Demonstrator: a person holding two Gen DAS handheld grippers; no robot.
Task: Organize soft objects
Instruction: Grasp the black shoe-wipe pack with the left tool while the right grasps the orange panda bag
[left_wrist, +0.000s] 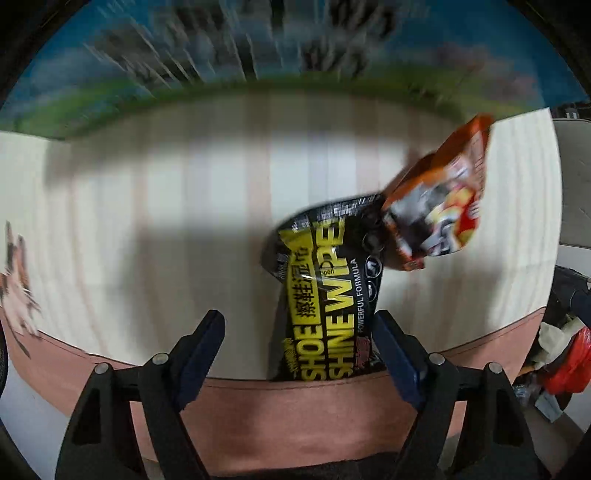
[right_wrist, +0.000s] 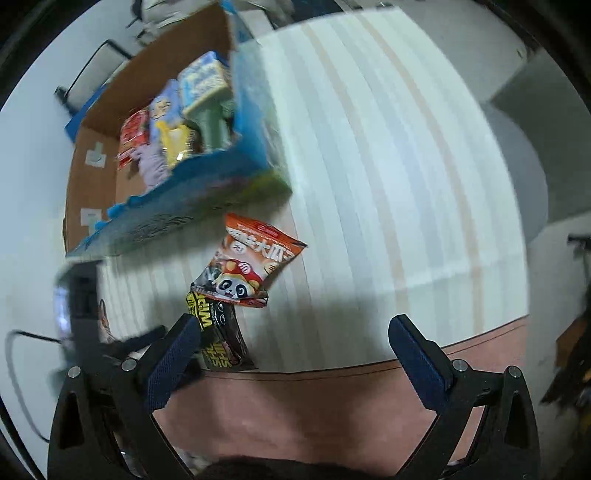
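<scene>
A black and yellow shoe shine wipes pack lies at the table's front edge, and an orange panda snack bag rests on its far end. My left gripper is open just in front of the wipes pack, its right finger beside the pack. In the right wrist view the snack bag overlaps the wipes pack. My right gripper is open and empty, with the wipes pack by its left finger. The cardboard box with a blue printed outside holds several soft packs.
The pale striped table has a pinkish front edge. The box's blue printed wall fills the far side in the left view. A cat-print item lies at left. Clutter with a red bag sits off the table's right.
</scene>
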